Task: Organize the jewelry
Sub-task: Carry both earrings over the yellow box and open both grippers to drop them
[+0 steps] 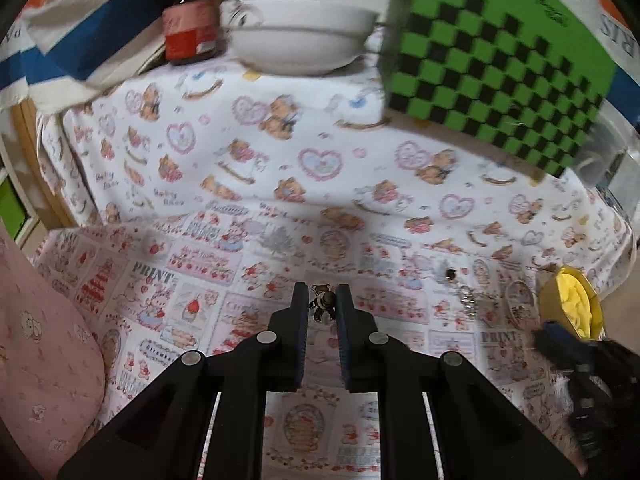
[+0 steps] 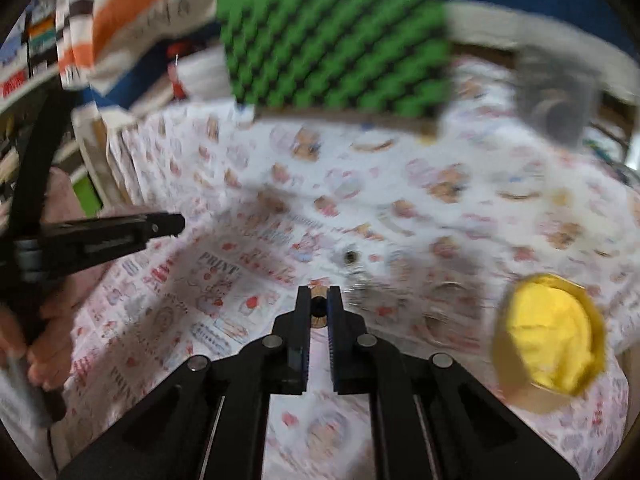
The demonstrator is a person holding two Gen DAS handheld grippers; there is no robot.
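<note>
Left claw (image 1: 323,300) narrow, clamped on a small bear charm (image 1: 322,302). Right claw (image 2: 319,304) narrow, gripping a small round ornament (image 2: 319,307). Yellow-lined box (image 2: 550,336) at frame right.

Home table, teddy-print cloth (image 1: 320,148), jam jar (image 1: 190,20) (bowl (image 1: 300,46) beside)

Dark jar (image 1: 190,20) beside white bowl (image 1: 302,36); checkered green box (image 1: 500,60).

a small bear-shaped charm (image 1: 322,301), brown and dark, sits upright between two black fingers above the printed cloth. a round gold-rimmed piece with a dark centre (image 2: 319,307) is pinched likewise, while loose silvery jewelry (image 1: 467,298) lies scattered on the cloth near a yellow-lined box (image 1: 576,306).
</note>
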